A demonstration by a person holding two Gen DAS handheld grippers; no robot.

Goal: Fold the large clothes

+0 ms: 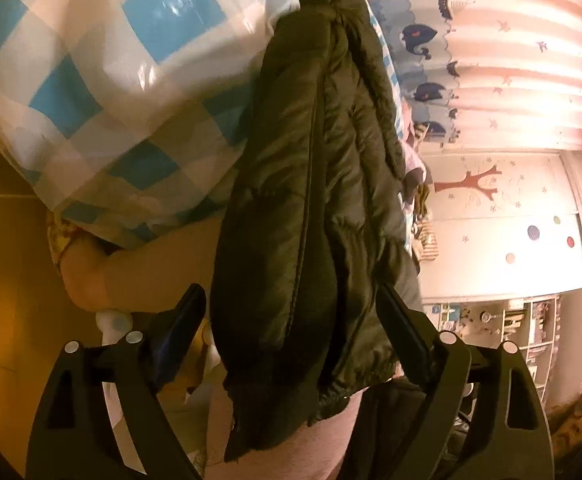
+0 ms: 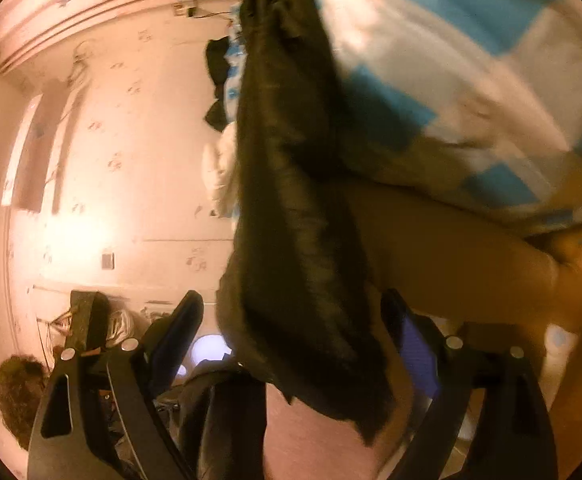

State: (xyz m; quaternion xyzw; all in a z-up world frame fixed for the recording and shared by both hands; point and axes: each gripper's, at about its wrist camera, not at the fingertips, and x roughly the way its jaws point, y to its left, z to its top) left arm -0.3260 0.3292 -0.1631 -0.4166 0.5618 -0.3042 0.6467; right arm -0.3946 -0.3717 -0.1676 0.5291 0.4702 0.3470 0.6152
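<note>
My left hand-held gripper stands wide, pads clear of the dark puffer jacket lying between them. My right hand-held gripper is wide too, the jacket's blurred edge loose between its fingers. Beyond, the jacket stretches across a blue-and-white checked bed cover; farther off hang starred curtains.

Jacket on bedcover, between tool fingers

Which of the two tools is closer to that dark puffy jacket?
Neither, clearly. The left tool and the right tool each stand open with an end of the dark jacket lying between the fingers.
</note>
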